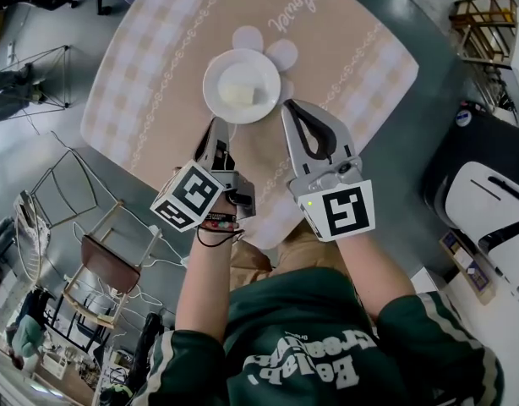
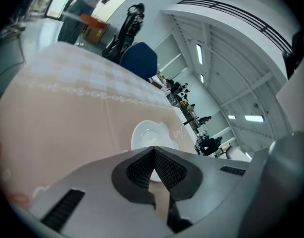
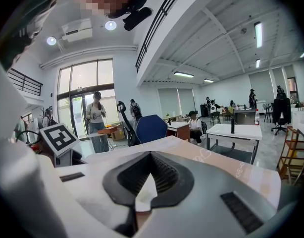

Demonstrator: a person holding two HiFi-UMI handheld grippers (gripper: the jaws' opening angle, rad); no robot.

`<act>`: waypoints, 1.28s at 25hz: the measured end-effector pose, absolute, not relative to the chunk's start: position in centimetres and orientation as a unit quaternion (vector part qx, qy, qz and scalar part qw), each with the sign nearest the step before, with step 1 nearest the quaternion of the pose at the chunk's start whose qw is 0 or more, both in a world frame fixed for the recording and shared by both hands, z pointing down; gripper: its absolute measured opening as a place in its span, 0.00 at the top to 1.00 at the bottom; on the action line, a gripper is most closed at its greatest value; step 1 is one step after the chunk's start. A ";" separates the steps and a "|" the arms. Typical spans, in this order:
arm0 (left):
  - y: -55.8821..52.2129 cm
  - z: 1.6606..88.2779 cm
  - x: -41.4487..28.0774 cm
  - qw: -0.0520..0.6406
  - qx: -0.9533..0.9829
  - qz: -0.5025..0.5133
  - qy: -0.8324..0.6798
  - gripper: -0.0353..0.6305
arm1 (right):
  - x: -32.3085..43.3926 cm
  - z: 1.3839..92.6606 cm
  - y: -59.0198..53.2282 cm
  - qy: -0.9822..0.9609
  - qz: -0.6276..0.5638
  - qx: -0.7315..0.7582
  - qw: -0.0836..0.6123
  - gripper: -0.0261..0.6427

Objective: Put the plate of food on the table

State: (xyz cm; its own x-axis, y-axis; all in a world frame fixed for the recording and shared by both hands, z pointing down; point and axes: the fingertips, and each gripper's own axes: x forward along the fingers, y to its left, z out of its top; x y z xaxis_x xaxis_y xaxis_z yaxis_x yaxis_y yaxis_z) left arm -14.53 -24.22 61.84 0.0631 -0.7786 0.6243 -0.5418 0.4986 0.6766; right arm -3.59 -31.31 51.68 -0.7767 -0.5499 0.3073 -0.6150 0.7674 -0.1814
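Nearest the person, the left grey two-jaw gripper point(image 1: 218, 127) and the right grey two-jaw gripper point(image 1: 287, 106) are being held closed on nothing, their tips just beside the near rim of the dish. Beyond them, the round white plate point(image 1: 215, 73) with its pale block of food point(image 1: 241, 95) is being borne by the beige checked tablecloth point(image 1: 150, 83) on the grey round table point(image 1: 395, 146). The placing is being judged done; only withdrawal appears left.
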 end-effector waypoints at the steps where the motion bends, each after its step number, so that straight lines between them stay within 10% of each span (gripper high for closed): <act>1: -24.4 61.1 -14.7 0.517 0.507 -0.084 -0.685 0.93 | -3.6 51.3 -31.4 -0.933 0.132 0.313 0.121 0.94; 21: -24.1 40.4 -11.5 0.105 0.741 0.146 -0.648 0.94 | -2.8 37.3 -28.2 -0.950 0.050 0.299 0.075 0.94; 32: -19.1 30.7 -9.7 -0.005 0.792 0.143 -0.594 0.94 | -3.9 29.1 -21.2 -0.963 -0.003 0.264 0.047 0.94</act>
State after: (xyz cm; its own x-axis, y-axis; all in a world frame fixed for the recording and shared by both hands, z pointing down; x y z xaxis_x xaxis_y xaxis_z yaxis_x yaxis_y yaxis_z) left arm -9.71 -19.07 30.74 0.2533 -0.9421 0.2198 -0.9391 -0.2940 -0.1780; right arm -3.92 -21.18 29.12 -0.8560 -0.5092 0.0893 -0.5086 0.8605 0.0309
